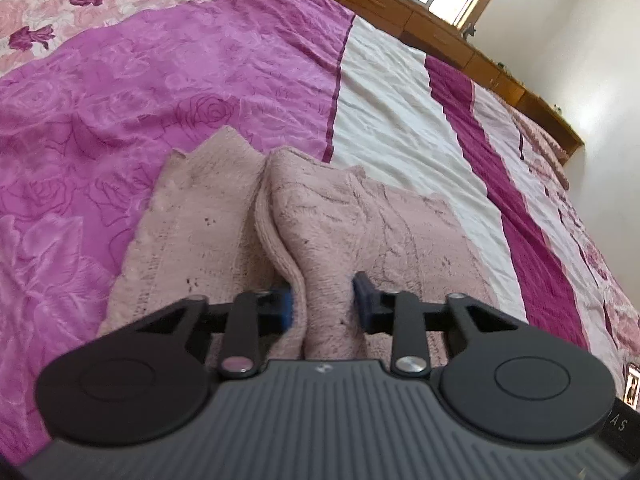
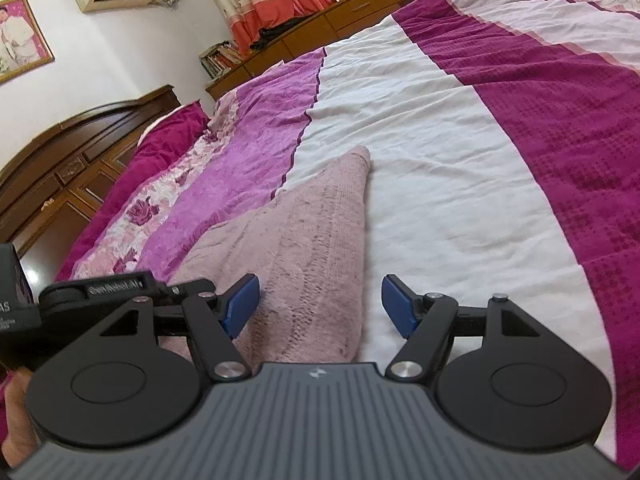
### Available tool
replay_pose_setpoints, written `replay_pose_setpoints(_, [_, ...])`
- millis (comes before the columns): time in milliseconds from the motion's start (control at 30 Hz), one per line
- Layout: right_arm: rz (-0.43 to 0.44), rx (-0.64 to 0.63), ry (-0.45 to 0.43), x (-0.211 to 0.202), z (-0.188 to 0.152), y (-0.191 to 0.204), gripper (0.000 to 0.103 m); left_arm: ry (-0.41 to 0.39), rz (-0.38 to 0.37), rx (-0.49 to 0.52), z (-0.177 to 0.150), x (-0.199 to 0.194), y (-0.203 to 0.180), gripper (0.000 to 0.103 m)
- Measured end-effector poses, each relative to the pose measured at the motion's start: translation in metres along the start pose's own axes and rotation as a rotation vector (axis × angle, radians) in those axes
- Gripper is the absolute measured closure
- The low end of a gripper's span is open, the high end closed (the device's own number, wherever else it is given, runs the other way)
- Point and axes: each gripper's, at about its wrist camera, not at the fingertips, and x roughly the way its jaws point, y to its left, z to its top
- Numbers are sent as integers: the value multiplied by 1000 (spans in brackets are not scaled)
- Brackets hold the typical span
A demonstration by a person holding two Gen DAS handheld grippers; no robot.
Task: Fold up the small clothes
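Observation:
A pale pink fuzzy knitted garment [image 1: 192,216] lies on the bedspread, partly doubled over. In the left wrist view a raised fold of it [image 1: 320,240] runs straight back between the blue pads. My left gripper [image 1: 324,302] is shut on that bunched fold, with cloth filling the narrow gap. In the right wrist view the same garment [image 2: 304,232] tapers to a rounded far corner. My right gripper [image 2: 318,306] stands open just above its near right edge. Its left pad [image 2: 242,304] is over the cloth and its right pad [image 2: 398,306] is over the white sheet.
The bedspread has violet rose-print [image 1: 120,120], white [image 2: 420,180] and magenta [image 2: 560,120] bands. A dark wooden headboard [image 2: 60,152] and low wooden cabinets [image 2: 352,12] border the bed. A hand [image 2: 16,412] holds the left tool's black housing [image 2: 96,290] at the left edge.

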Motion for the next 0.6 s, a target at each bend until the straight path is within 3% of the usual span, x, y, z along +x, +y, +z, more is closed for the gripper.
replay_pose_setpoints(133, [65, 77, -17, 6, 3, 2, 29, -28, -11, -3, 6, -6, 2, 82])
replay_pose_setpoints(233, [66, 47, -8, 12, 9, 18, 28, -96, 1, 10, 18, -27, 5, 83])
replay_pose_setpoints(333, [146, 5, -2, 10, 10, 37, 28, -156, 61, 29, 28, -49, 17, 83])
replay_pose_setpoints(500, [160, -87, 47, 23, -6, 69, 28, -4, 120, -8, 24, -34, 55, 82])
replay_pose_setpoints(600, [135, -158, 44, 25, -15, 80, 28, -8, 121, -8, 17, -30, 63, 77])
